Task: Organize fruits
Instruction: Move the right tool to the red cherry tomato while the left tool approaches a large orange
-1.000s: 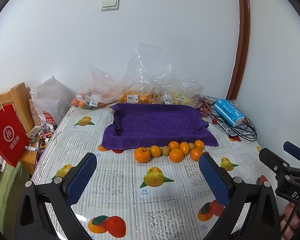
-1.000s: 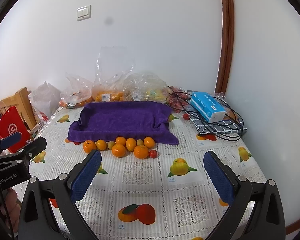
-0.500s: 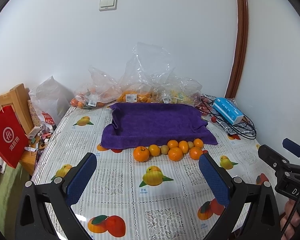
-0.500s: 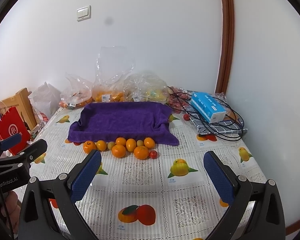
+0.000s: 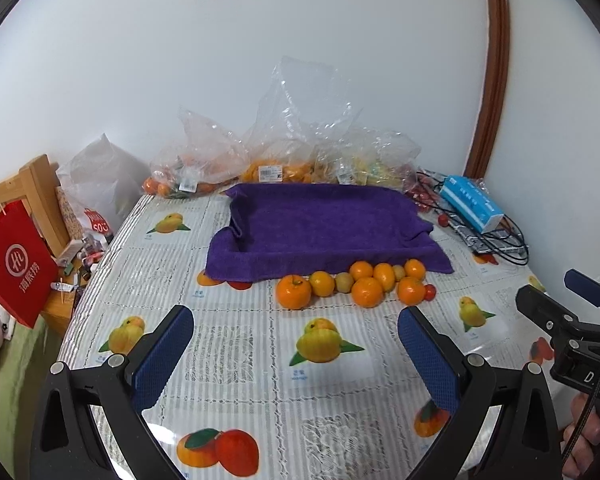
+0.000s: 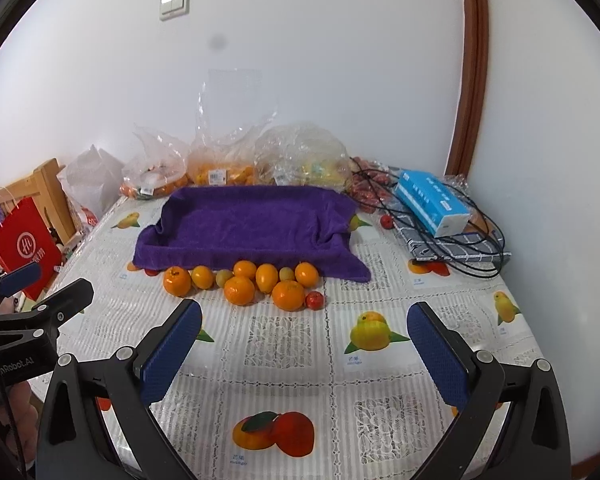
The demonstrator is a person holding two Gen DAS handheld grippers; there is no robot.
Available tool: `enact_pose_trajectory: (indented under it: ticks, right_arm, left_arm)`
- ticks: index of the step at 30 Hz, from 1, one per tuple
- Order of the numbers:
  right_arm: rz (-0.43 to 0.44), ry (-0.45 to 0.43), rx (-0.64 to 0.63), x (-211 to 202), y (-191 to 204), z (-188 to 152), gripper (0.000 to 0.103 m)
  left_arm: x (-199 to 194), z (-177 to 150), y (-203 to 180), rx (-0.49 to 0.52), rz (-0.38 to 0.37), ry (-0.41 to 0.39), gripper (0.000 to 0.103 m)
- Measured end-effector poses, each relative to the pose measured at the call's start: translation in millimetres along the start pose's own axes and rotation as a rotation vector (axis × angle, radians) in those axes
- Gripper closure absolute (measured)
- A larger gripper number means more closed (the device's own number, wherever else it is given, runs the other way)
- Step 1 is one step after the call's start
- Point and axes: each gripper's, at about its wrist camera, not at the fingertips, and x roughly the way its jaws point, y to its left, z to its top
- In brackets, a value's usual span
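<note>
A row of several oranges (image 5: 367,291) (image 6: 240,290), smaller yellow-green fruits (image 5: 344,281) and one small red fruit (image 6: 314,300) lies on the table in front of a purple towel-lined tray (image 5: 320,232) (image 6: 248,228). My left gripper (image 5: 296,332) is open and empty, above the table short of the fruit row. My right gripper (image 6: 304,332) is open and empty, also short of the row. Each gripper shows at the edge of the other's view.
Clear plastic bags of fruit (image 5: 276,168) stand behind the tray by the wall. A blue box (image 6: 432,202) lies on cables and a checked cloth (image 6: 460,244) at the right. A red paper bag (image 5: 14,264) and wooden frame (image 5: 36,196) stand off the left edge.
Both views have shifted only slightly; the grippers stay open and the fruit has not moved.
</note>
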Motion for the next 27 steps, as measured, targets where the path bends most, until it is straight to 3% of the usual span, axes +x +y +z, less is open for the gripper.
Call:
enact_pose_trajectory:
  ticks: [12, 20, 22, 25, 27]
  right_arm:
    - [0.005, 0.151, 0.020, 68.8, -16.1, -15.1, 0.002]
    - [0.003, 0.147, 0.031, 97.5, -29.9, -35.0, 0.003]
    - [0.002, 0.164, 0.026, 106.7, -32.3, -39.1, 0.009]
    - [0.001, 0.201, 0.016, 123.0, -33.2, -42.9, 0.026]
    - [0.005, 0.208, 0.028, 131.9, -34.7, -44.9, 0.028]
  left_arm:
    - [52.2, -1.9, 29.3, -0.012, 0.050, 0.056, 0.001]
    - [90.4, -10.8, 36.5, -0.020, 0.016, 0.110, 0.001]
    - [98.9, -14.4, 37.7, -0.020, 0.010, 0.117, 0.001]
    - [116.2, -19.6, 36.3, 0.007, 0.027, 0.137, 0.001]
    - [129.2, -21.9, 34.9, 0.024, 0.035, 0.175, 0.001]
